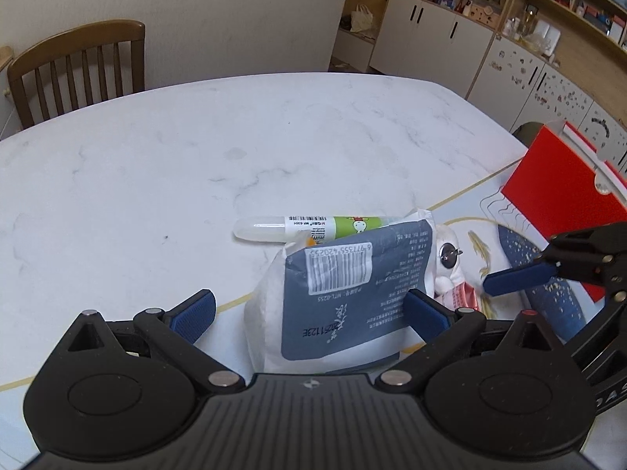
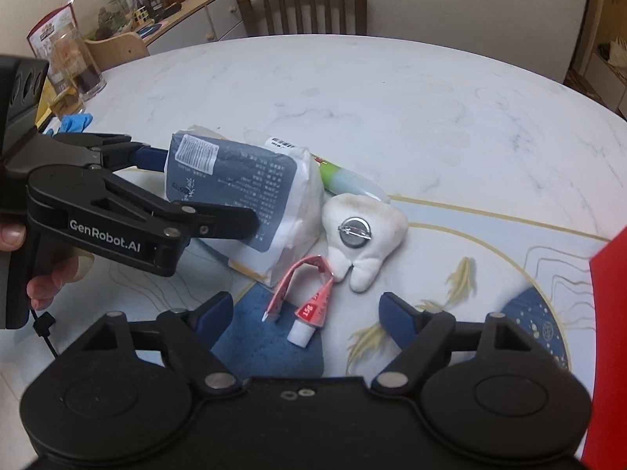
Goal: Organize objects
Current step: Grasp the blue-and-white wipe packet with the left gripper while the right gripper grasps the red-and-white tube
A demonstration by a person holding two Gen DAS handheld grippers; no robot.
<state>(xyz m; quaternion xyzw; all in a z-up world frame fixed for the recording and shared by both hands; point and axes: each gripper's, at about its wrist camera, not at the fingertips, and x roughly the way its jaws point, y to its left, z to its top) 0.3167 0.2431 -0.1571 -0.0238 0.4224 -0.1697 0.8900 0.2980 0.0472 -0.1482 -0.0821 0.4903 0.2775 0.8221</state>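
Note:
A white packet with a blue-grey label (image 1: 345, 297) (image 2: 235, 192) stands on the marble table (image 1: 176, 156). My left gripper (image 1: 311, 313) is open and straddles it, with the right pad at its edge and the left pad apart from it. A green-labelled glue tube (image 1: 313, 229) (image 2: 345, 178) lies behind the packet. Beside it are a white tooth-shaped plush with a pin (image 2: 364, 231) and a folded red tube with a white cap (image 2: 309, 301). My right gripper (image 2: 305, 313) is open around that red tube without touching it.
A red box (image 1: 556, 203) stands at the right on a fish-patterned placemat (image 2: 470, 274). A glass jar (image 2: 74, 66) and a blue glove (image 2: 74, 121) sit at the far left edge. Wooden chairs (image 1: 78, 66) and cabinets (image 1: 431, 31) stand beyond the table.

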